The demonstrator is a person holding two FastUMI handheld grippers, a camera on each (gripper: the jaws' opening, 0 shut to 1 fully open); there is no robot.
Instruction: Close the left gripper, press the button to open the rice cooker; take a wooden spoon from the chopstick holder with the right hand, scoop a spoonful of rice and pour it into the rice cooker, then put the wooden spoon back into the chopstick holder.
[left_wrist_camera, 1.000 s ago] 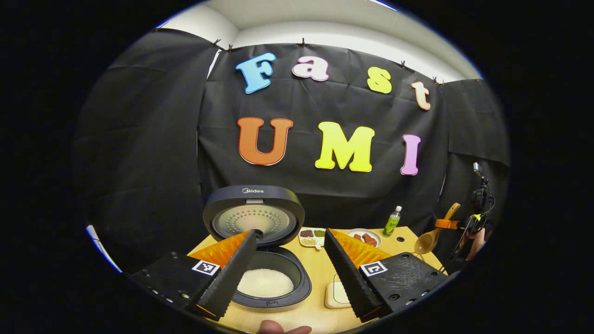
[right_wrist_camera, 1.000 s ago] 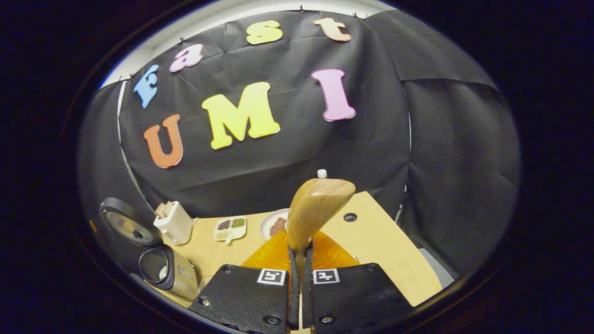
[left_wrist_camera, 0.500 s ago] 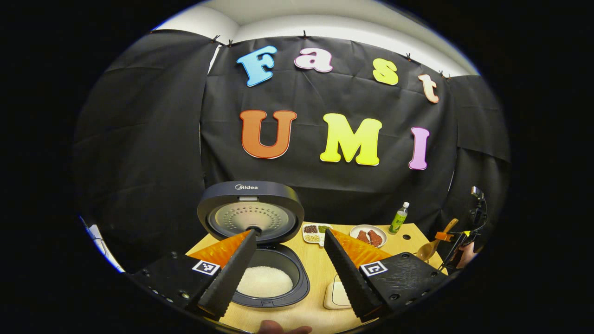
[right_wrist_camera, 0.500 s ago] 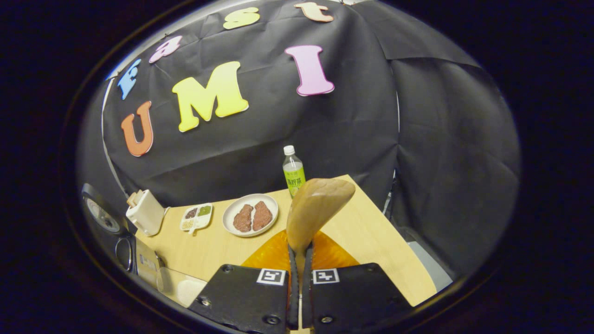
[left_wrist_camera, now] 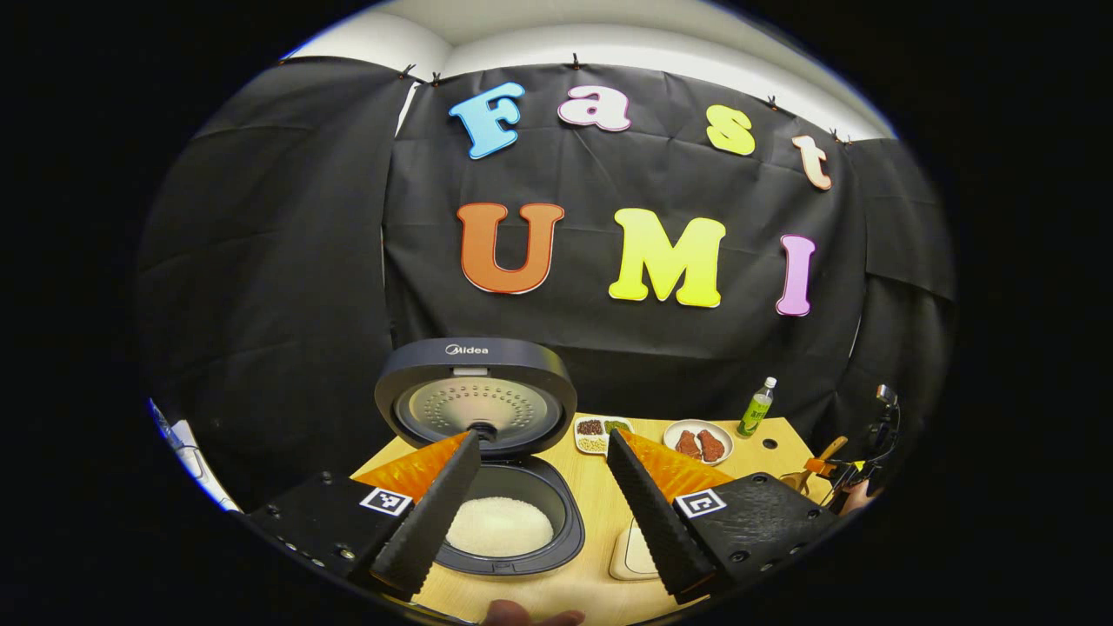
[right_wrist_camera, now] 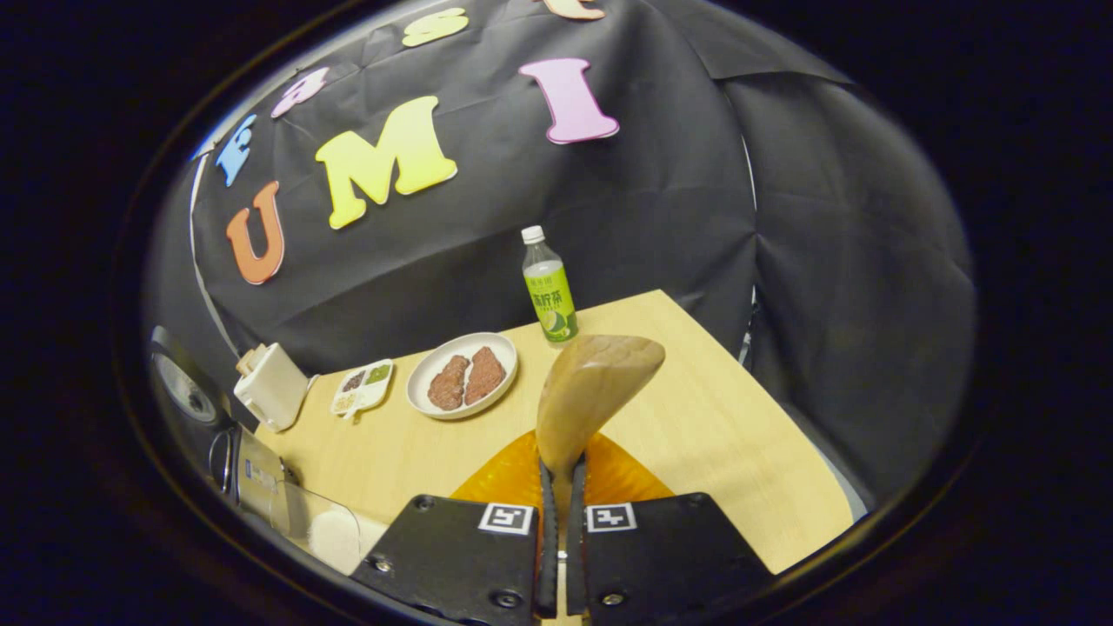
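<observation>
The right gripper (right_wrist_camera: 561, 487) pinches the pale wooden spoon (right_wrist_camera: 591, 396) upright between its jaws for carrying. The left gripper (left_wrist_camera: 543, 504) waits, jaws spread, above the open dark round rice cooker (left_wrist_camera: 487, 417).

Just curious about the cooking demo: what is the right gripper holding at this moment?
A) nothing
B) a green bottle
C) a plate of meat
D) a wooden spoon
D: in the right gripper view, the right gripper has both fingers pressed on the handle of the wooden spoon.
</observation>
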